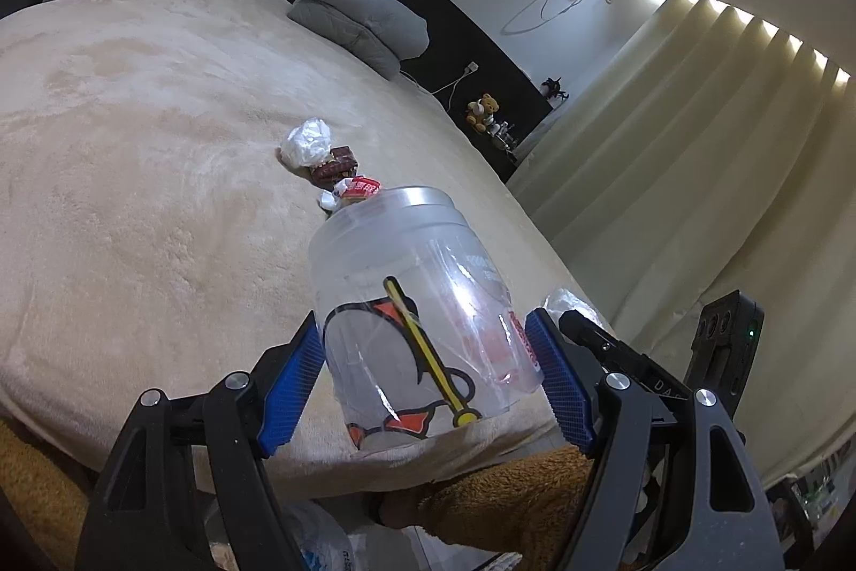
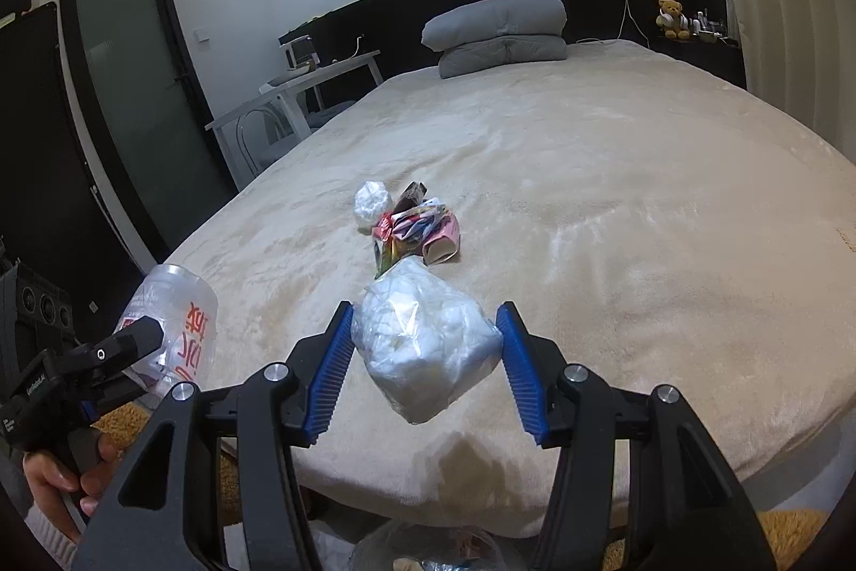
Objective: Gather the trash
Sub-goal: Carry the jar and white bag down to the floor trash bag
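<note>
Left gripper (image 1: pixel 428 373) is clamped on a clear plastic cup (image 1: pixel 412 303), both blue pads pressing its sides; the cup is held above the bed's near edge, and shows again in the right view (image 2: pixel 171 335).

Right gripper (image 2: pixel 425 370) is closed partway on a crumpled white bag (image 2: pixel 422 341), pads touching both sides, held over the bed (image 2: pixel 642 207) near its near edge.

Remaining trash: a wrapper pile (image 2: pixel 417 228) with a white wad (image 2: pixel 372 202) beside it, mid-bed. Grey pillows (image 2: pixel 503 30) lie at the head end.
</note>
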Demonstrator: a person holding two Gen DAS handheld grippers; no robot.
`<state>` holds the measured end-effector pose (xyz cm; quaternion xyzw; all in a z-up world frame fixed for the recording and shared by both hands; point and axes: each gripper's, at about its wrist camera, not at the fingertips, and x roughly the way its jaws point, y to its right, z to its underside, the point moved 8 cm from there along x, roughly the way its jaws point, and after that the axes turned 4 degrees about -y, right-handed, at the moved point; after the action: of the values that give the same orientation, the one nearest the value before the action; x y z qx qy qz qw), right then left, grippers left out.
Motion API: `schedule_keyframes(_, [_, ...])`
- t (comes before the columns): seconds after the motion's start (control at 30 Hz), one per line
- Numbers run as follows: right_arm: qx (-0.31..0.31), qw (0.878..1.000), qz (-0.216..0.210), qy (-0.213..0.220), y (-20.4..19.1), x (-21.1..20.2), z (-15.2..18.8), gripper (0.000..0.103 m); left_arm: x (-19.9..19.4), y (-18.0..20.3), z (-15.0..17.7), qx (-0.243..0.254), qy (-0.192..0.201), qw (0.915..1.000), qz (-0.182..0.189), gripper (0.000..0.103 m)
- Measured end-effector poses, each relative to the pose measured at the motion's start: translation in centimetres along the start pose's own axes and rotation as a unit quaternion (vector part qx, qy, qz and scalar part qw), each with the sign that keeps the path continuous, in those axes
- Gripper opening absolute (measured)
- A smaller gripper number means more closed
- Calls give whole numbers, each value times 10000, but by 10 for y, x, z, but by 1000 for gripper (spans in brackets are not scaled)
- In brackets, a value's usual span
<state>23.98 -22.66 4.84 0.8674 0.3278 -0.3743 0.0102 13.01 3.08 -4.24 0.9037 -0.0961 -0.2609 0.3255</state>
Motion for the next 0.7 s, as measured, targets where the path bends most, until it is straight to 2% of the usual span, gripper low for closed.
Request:
schedule_keyframes(0.37, [-282,9995,156,17,-12,-33,49,54,-20,27,37,302,-121,9994,72,74])
schedule_keyframes(0.7, [-209,9997,102,-83,-6,-52,79,54,-24,32,72,444,-455,9977,-231,74])
